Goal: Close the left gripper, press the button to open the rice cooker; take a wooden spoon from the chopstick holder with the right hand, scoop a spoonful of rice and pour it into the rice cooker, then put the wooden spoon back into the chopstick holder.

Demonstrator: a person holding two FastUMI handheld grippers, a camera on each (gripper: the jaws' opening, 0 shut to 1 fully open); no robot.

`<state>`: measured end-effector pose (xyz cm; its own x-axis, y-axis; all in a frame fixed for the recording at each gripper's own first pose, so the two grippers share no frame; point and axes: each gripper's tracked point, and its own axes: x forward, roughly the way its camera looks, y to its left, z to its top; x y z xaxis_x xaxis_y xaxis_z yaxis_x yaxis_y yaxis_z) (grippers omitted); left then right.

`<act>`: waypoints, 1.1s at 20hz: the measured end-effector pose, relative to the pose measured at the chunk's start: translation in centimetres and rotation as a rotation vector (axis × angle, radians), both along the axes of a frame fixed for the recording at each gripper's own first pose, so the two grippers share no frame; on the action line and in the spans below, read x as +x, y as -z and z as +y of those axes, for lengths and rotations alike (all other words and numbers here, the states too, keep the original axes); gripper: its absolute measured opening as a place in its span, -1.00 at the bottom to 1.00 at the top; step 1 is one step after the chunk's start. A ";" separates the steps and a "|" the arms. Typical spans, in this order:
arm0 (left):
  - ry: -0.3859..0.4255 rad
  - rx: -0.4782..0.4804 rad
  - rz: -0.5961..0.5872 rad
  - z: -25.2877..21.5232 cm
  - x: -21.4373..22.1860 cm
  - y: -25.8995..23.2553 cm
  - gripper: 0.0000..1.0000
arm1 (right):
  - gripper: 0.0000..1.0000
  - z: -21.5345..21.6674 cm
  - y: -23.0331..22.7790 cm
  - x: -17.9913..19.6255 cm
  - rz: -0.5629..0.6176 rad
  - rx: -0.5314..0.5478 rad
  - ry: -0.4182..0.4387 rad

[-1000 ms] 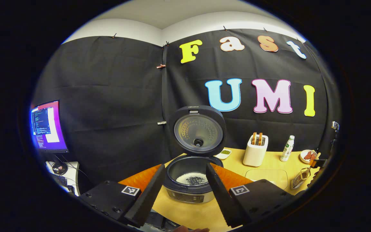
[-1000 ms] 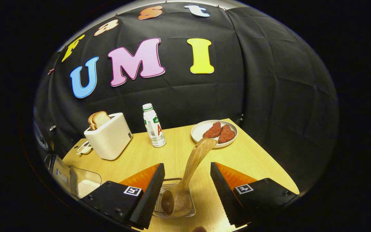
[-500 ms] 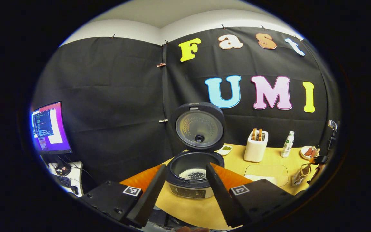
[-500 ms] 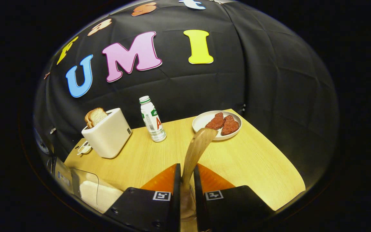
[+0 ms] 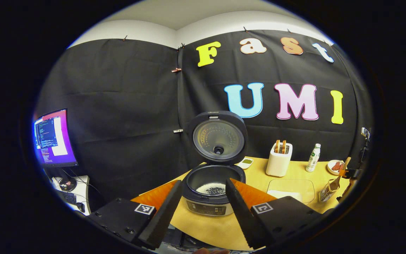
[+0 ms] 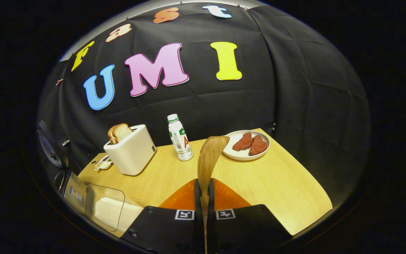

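Note:
The rice cooker (image 5: 208, 199) stands with its lid (image 5: 219, 139) up and white rice in its pot. My left gripper (image 5: 203, 183) hangs open in front of it, nothing between its fingers. My right gripper (image 6: 204, 188) is shut on the handle of the wooden spoon (image 6: 210, 153), which sticks up and forward; the spoon's bowl is hidden below the fingers. In the left gripper view the wire chopstick holder (image 5: 327, 192) sits at the table's right end, with the spoon (image 5: 344, 165) and the right gripper (image 5: 351, 173) just above and beside it.
A clear rice box (image 6: 106, 208) lies between cooker and holder, seen also as the rice box (image 5: 291, 190). A toaster (image 6: 130, 150) with bread, a bottle (image 6: 180, 137) and a plate (image 6: 236, 155) of meat stand along the back. A small dish (image 5: 247, 162) sits behind the cooker.
My right gripper has shut on the spoon handle, and the holder has dropped out of its view. My left gripper has drawn back a little from the cooker, still open.

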<state>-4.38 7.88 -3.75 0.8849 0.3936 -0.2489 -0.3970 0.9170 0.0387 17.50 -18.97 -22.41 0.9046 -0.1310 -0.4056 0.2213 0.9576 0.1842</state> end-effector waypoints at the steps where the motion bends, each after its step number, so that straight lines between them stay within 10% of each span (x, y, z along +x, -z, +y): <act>1: 0.004 -0.002 -0.002 0.1 0.0 0.0 0.70 | -0.85 0.0 -0.8 -0.2 -0.016 -0.010 0.008; 13: 0.056 -0.022 -0.039 3.6 0.4 -0.2 0.70 | -0.85 11.7 -12.0 -1.5 -0.228 0.017 -0.076; 22: 0.111 -0.020 -0.037 7.6 1.9 0.4 0.70 | -0.86 25.3 -6.3 0.2 -0.133 0.010 -0.220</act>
<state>-2.47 15.48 -4.13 0.9315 0.2880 -0.2220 -0.2939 0.9558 0.0068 17.66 6.29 -16.08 0.9564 0.0782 -0.2815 -0.0190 0.9781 0.2071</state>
